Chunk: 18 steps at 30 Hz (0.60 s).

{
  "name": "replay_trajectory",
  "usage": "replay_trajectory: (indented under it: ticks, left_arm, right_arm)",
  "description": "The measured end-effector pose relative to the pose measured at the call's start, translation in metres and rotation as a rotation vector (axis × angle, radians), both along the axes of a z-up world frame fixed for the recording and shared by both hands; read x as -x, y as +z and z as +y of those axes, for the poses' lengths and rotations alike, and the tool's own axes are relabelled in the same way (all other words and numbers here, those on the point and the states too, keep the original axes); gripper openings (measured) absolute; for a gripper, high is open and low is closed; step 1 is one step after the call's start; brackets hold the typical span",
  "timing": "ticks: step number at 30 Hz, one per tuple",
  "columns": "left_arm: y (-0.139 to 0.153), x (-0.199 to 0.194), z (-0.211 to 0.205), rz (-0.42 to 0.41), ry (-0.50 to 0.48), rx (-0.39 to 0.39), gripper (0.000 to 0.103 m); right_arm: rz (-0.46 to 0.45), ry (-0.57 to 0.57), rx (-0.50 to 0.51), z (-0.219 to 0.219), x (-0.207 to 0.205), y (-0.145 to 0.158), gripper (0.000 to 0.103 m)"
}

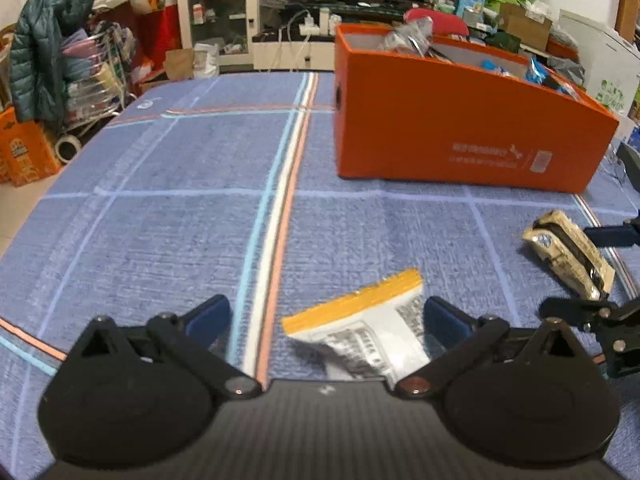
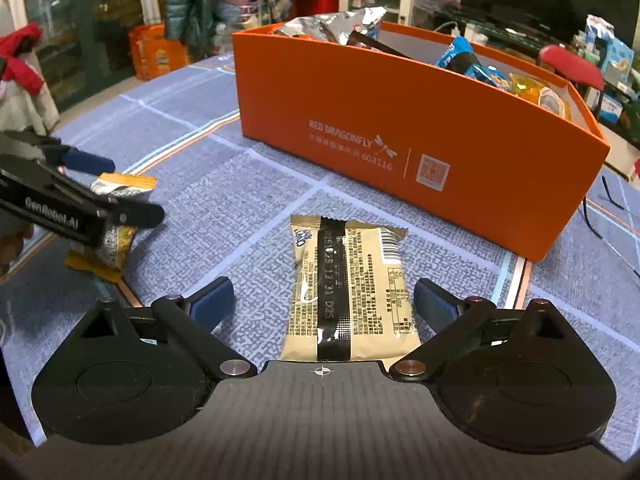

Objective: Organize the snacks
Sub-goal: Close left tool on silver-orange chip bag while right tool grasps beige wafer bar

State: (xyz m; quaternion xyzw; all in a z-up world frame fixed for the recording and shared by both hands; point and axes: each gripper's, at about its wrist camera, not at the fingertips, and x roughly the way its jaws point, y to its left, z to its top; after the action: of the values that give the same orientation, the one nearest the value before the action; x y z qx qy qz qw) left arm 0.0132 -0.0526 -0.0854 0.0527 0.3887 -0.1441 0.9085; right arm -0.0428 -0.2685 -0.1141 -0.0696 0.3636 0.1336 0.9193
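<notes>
Lying flat on the cloth [image 2: 224, 200], the beige pack [image 2: 350, 284] sits at lower centre of the right wrist view, between the spread fingers of the right gripper [image 2: 324, 300]. Its long axis runs up the frame, toward the orange box [image 2: 400, 128]; a black printed band runs the same way along its middle. Neither finger touches it, and its near end is cut off behind the gripper body.

The yellow-edged pack [image 1: 372, 328] lies at lower centre of the left wrist view, between the wide-open fingers of the left gripper [image 1: 324, 316]. Its yellow sealed edge points up and away, tilted toward upper right. The pack sits closer to the right finger [image 1: 444, 316]; whether they touch cannot be told. Motion blur softens its print, and its near end is hidden by the gripper body.

The cloth is blue with pale, light blue and orange stripes crossing in a grid. The box stands on it in the upper right of both views, open at the top, with several foil and blue snack packs showing above the rim.

Behind the table the room is crowded: a dark green jacket [image 1: 44, 48] at upper left, a white glass-door cabinet [image 1: 218, 20] at upper centre, and stacked cartons and bags.

In the left wrist view the beige pack is at the right edge, and the right gripper there is cut off by the frame.
</notes>
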Motion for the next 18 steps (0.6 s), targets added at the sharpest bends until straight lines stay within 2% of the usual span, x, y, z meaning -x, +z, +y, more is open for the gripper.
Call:
replay_trajectory:
  ticks: [7, 10, 13, 15, 17, 18]
  left_arm:
    - [-0.0004, 0.0015, -0.0074, -0.017, -0.03, -0.008, 0.102]
    - [-0.0001, 0.003, -0.0048, -0.016, -0.039, -0.006, 0.101]
    - [0.0012, 0.006, -0.0014, -0.031, -0.051, -0.002, 0.092]
    - [0.0019, 0.0072, -0.001, -0.038, -0.06, -0.003, 0.088]
    - [0.0033, 0.0077, -0.0003, -0.039, -0.064, 0.009, 0.078]
    - [0.0047, 0.0081, 0.0001, -0.037, -0.066, 0.017, 0.069]
  right_arm:
    - [-0.004, -0.006, -0.004, 0.0029, -0.0063, -0.0025, 0.09]
    - [-0.001, -0.013, -0.018, 0.0019, -0.0091, -0.0029, 0.085]
    - [-0.011, -0.034, -0.017, 0.0017, -0.0088, -0.0017, 0.073]
    - [-0.018, -0.059, -0.02, 0.0005, -0.0084, -0.0004, 0.057]
    - [-0.022, -0.074, -0.024, -0.001, -0.0077, 0.0023, 0.039]
    - [-0.018, -0.08, -0.021, -0.001, -0.0078, 0.0031, 0.039]
